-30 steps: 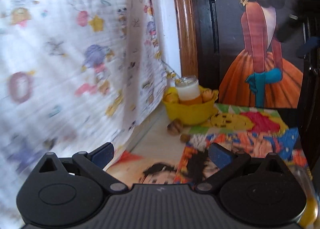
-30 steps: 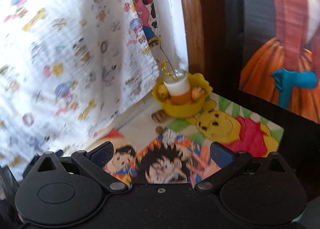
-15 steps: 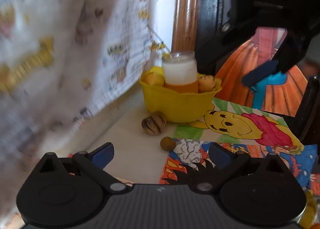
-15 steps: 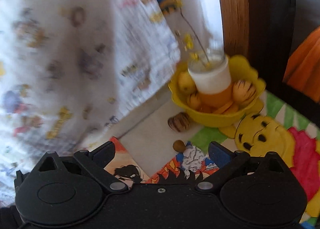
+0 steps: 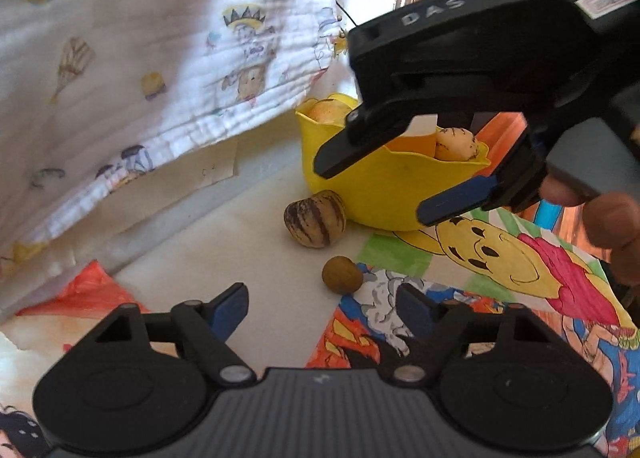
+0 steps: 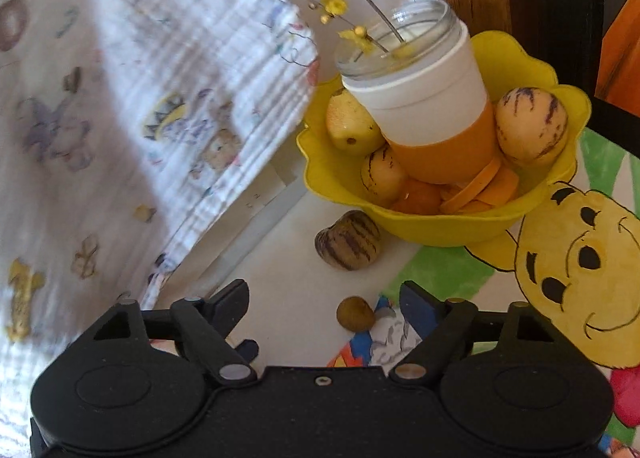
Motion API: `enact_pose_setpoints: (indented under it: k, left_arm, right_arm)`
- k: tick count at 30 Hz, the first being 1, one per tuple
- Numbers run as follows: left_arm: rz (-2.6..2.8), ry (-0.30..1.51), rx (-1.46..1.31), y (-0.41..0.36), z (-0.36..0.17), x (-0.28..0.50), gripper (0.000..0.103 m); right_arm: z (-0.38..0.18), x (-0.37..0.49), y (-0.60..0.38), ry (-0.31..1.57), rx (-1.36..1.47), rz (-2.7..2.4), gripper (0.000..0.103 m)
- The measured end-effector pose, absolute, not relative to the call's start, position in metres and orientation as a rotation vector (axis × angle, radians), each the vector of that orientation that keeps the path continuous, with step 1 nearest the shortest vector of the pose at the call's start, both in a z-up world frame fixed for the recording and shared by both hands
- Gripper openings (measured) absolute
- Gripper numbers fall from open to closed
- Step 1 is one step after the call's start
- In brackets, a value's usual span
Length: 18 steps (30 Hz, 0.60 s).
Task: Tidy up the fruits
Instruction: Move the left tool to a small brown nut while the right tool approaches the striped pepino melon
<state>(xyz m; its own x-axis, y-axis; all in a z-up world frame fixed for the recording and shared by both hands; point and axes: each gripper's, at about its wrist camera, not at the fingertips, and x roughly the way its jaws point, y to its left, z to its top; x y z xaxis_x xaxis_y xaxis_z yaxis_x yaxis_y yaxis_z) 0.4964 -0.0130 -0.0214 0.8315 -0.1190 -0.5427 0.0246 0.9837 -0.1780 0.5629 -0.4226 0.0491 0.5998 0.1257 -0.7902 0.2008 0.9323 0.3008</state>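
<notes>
A hanging printed cloth (image 6: 132, 106) crowds the left. The striped fruit (image 6: 347, 240) touches the yellow bowl (image 6: 440, 224); the small brown fruit (image 6: 355, 313) lies nearer. Left gripper (image 5: 320, 308) and right gripper (image 6: 324, 304) are closing, empty, both fruits just beyond them.

"DAS" on right tongs (image 5: 404, 186)

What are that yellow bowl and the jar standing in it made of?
The yellow bowl looks like moulded plastic: a smooth, even-coloured wall with a thin wavy rim and a soft sheen. The jar has a clear, threaded neck, probably glass; its white and orange lower part looks like a matte sleeve or coating, I cannot tell which.
</notes>
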Motion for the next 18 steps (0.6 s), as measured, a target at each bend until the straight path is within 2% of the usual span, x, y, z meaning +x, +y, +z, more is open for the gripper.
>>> enact_pose_setpoints:
  k: [18]
  left_arm:
    - [-0.122, 0.595, -0.281, -0.008, -0.036, 0.522, 0.060]
  right_arm:
    - [0.019, 0.600, -0.425, 0.968, 0.382, -0.092, 0.071]
